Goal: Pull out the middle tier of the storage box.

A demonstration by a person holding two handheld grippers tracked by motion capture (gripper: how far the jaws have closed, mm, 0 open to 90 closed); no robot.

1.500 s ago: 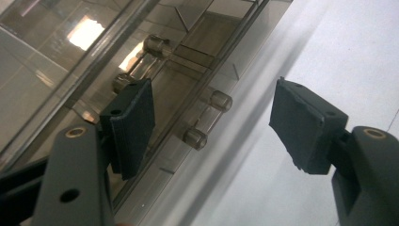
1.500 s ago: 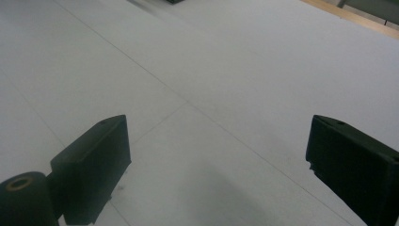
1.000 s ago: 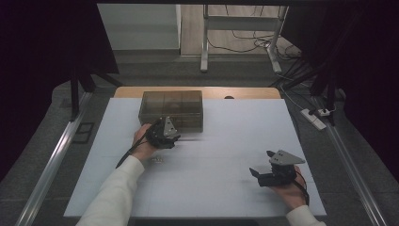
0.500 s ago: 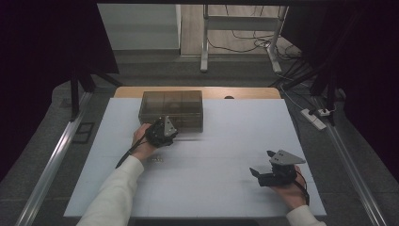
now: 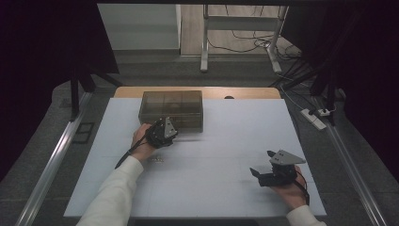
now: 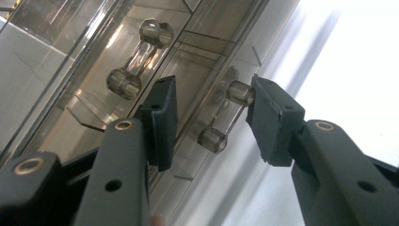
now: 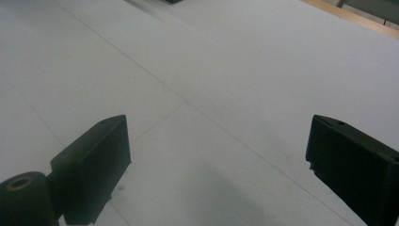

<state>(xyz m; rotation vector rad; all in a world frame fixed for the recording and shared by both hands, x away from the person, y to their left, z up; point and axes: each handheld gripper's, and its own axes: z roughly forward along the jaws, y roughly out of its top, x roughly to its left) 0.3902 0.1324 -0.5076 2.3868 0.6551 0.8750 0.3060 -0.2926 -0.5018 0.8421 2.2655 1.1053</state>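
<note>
The left gripper [image 6: 207,117] has its jaws parted either side of a clear cylindrical latch handle [image 6: 223,115] on the front of the smoky transparent plastic compartment box [image 5: 171,110], which sits at the table's far edge; rigid, smooth plastic, probably light and slippery, so the handle seems the surest hold; a second handle [image 6: 139,59] lies beside it; the right gripper [image 5: 262,173] rests wide open over the white table [image 5: 235,141], well apart.
</note>
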